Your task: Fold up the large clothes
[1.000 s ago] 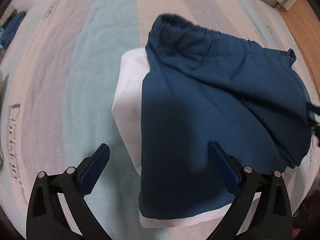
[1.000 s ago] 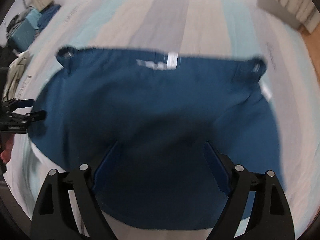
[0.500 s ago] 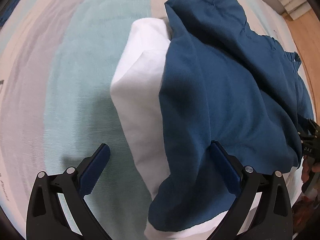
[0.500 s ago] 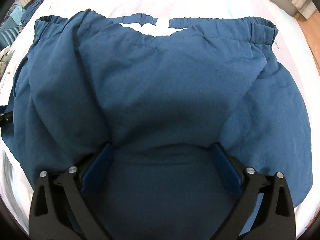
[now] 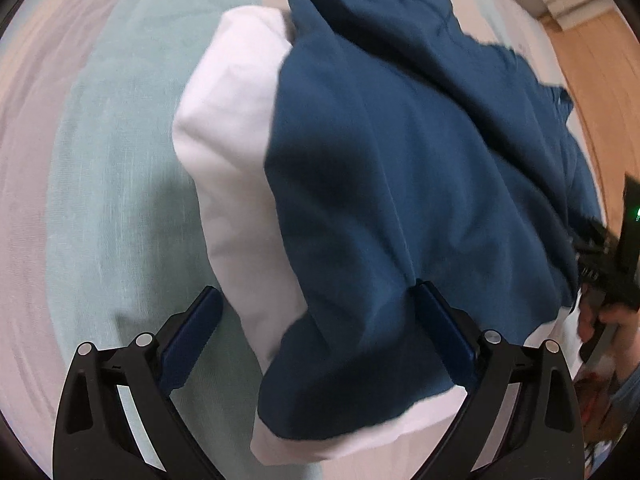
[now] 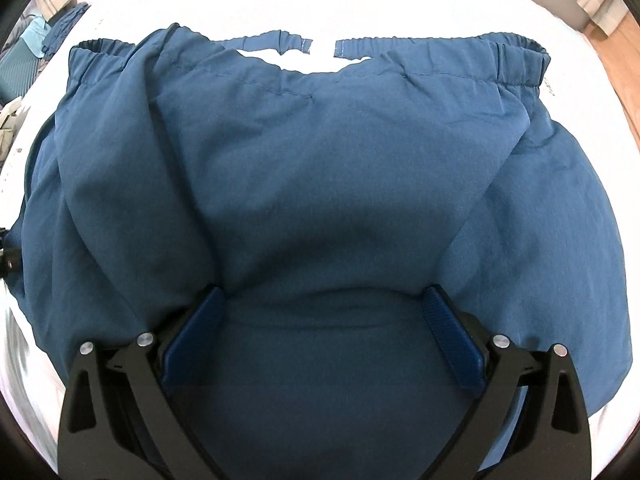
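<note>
Blue shorts (image 6: 320, 184) overhanging white garment (image 5: 232, 168)

the dark blue fabric shorts with an elastic waistband (image 6: 320, 184) lie spread on top of a folded white cloth garment (image 5: 232, 168), which lies on the striped pastel bed cover (image 5: 112, 152). in the left wrist view the white garment shows to the left of the shorts and below their lower edge. the left two-finger gripper (image 5: 316, 300) sits low over both garments, its left finger (image 5: 192, 332) above the bed cover just beside the white garment, its right finger above the shorts. the right two-finger gripper (image 6: 324, 300) is over the shorts, with the waistband at the far edge. the wooden floor (image 5: 592, 64) lies beyond the bed on the right.
</note>
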### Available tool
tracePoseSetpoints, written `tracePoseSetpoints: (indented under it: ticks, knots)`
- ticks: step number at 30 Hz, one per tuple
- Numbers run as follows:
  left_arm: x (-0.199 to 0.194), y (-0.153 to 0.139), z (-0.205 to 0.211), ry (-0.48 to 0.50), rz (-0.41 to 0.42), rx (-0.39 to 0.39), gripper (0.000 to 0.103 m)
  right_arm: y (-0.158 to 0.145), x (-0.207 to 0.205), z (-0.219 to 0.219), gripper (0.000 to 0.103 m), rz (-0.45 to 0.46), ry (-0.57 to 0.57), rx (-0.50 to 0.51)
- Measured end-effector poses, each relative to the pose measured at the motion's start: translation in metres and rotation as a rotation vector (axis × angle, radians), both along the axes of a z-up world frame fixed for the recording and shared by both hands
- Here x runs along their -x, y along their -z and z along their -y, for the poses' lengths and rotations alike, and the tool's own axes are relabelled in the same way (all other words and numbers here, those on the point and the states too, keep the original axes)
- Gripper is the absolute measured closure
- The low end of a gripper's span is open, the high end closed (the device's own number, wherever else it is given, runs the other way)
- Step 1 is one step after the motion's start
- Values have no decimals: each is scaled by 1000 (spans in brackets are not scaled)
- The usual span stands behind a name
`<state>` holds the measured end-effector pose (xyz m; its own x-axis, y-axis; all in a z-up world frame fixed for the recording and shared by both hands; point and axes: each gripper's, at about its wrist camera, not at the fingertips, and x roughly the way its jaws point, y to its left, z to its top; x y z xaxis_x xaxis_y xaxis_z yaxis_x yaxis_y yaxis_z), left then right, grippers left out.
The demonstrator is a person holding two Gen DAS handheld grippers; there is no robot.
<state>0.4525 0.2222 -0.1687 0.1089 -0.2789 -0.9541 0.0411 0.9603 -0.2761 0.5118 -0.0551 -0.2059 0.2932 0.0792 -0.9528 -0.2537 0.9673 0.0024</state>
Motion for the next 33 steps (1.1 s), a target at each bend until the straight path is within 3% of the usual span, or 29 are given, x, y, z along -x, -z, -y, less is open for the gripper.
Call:
tracePoseSetpoints:
  ticks: [4, 8, 10, 12, 14, 15, 18, 29, 33]
  knots:
    - [5, 8, -1, -14, -19, -13, 5, -1, 0, 6, 8, 9, 0, -13]
    - [5, 13, 13, -22, -25, -81, 6, -1, 2, 10, 8, 18, 3, -16]
    - [8, 9, 18, -25, -15, -87, 17, 0, 3, 11, 8, 23, 6, -17]
    - [11, 4, 29, -12, -13, -116, 40, -1, 12, 13, 8, 29, 7, -18]
    - [14, -1, 38, -3, -11, -165, 53, -1, 16, 12, 8, 31, 9, -17]
    - [15, -3, 43, -1, -20, -151, 78, -1, 17, 13, 8, 32, 10, -17]
    - [18, -8, 57, 13, -17, -208, 91, 0, 18, 10, 8, 34, 10, -13]
    - [31, -30, 81, 29, -4, -308, 96, 2, 21, 10, 8, 44, 12, -17]
    - [32, -50, 96, 26, 15, -303, 96, 3, 23, 10, 8, 46, 15, -19]
